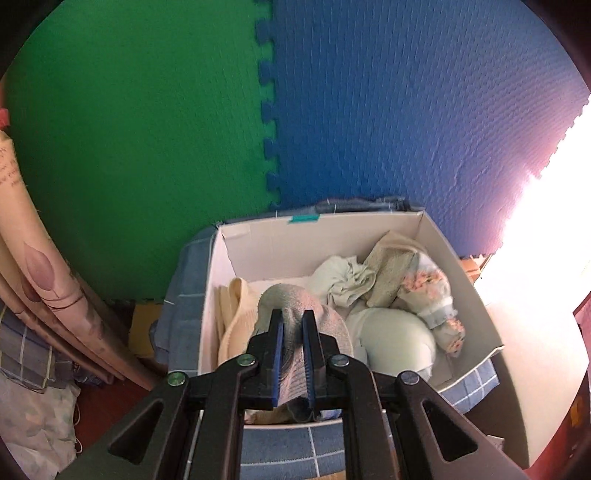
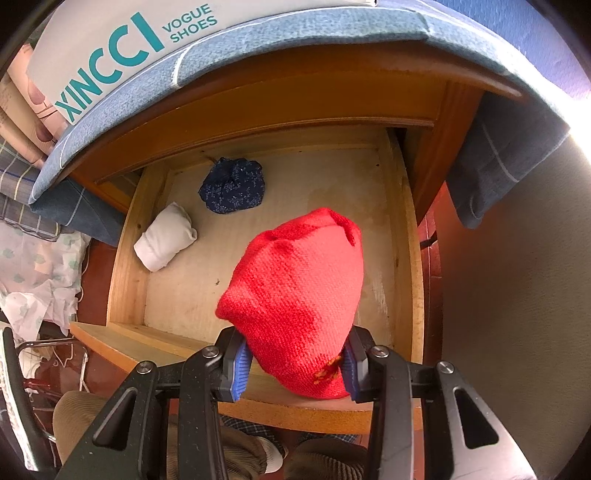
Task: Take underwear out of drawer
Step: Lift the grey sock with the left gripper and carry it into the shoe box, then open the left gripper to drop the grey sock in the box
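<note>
In the right wrist view my right gripper (image 2: 295, 363) is shut on a red knitted garment (image 2: 295, 288) and holds it above the open wooden drawer (image 2: 125, 266). A rolled white item (image 2: 164, 242) and a dark blue patterned bundle (image 2: 232, 186) lie on the drawer floor. In the left wrist view my left gripper (image 1: 292, 326) is shut on a grey knitted garment (image 1: 295, 299) over a white cardboard box (image 1: 458, 266) that holds several folded pieces, among them a pale green one (image 1: 399, 341) and a floral one (image 1: 432, 291).
A white shoe box (image 2: 110, 48) on blue checked cloth (image 2: 295, 33) sits on the cabinet top above the drawer. Green (image 1: 129, 129) and blue (image 1: 406, 110) foam mats cover the wall behind the box. Rolled fabric (image 1: 33, 258) stands at left. Bright glare is at right.
</note>
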A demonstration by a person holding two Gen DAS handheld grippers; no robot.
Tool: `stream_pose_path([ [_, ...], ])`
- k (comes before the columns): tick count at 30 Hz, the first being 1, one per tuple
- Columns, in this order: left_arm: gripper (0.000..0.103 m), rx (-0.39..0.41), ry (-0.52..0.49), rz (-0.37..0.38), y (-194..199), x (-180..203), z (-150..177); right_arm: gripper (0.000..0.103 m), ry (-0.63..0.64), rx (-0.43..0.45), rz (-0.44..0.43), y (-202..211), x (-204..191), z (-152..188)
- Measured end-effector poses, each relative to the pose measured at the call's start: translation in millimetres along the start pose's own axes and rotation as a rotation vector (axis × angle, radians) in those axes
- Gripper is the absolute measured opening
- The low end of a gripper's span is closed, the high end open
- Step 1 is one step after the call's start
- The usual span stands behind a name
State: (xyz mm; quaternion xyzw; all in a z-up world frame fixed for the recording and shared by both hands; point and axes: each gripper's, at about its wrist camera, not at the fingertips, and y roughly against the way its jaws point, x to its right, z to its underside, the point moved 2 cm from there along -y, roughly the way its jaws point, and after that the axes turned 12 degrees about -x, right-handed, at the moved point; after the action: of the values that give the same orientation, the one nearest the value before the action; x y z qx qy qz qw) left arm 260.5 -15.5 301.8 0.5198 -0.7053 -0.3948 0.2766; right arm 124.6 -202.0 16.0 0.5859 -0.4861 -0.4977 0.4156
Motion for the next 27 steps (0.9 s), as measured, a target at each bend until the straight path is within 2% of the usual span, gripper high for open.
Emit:
stream_pose_path([
  [5, 0.009, -0.051, -0.001, -0.021, -30, 0, 6, 0.037, 0.001, -0.002, -0.003, 0, 1, 0],
  [10, 0.013, -0.060, 0.026, -0.018, -41, -8, 8, 0.037, 0.003, -0.004, -0.002, -1, 1, -1],
  [14, 0.018, -0.054, 0.017, -0.022, -41, -8, 8, 0.037, 0.002, -0.004, -0.001, 0, 1, 0],
  [17, 0.025, -0.043, -0.013, -0.023, -37, -3, 10, 0.037, 0.004, -0.006, 0.002, 0, 1, 0],
  [21, 0.041, -0.022, -0.040, -0.026, -31, 1, 14, 0.037, 0.007, -0.006, 0.006, -1, 1, 0],
  [27, 0.041, 0.036, -0.049, -0.016, -9, 4, 22, 0.037, 0.016, -0.009, 0.020, -4, -2, 0],
])
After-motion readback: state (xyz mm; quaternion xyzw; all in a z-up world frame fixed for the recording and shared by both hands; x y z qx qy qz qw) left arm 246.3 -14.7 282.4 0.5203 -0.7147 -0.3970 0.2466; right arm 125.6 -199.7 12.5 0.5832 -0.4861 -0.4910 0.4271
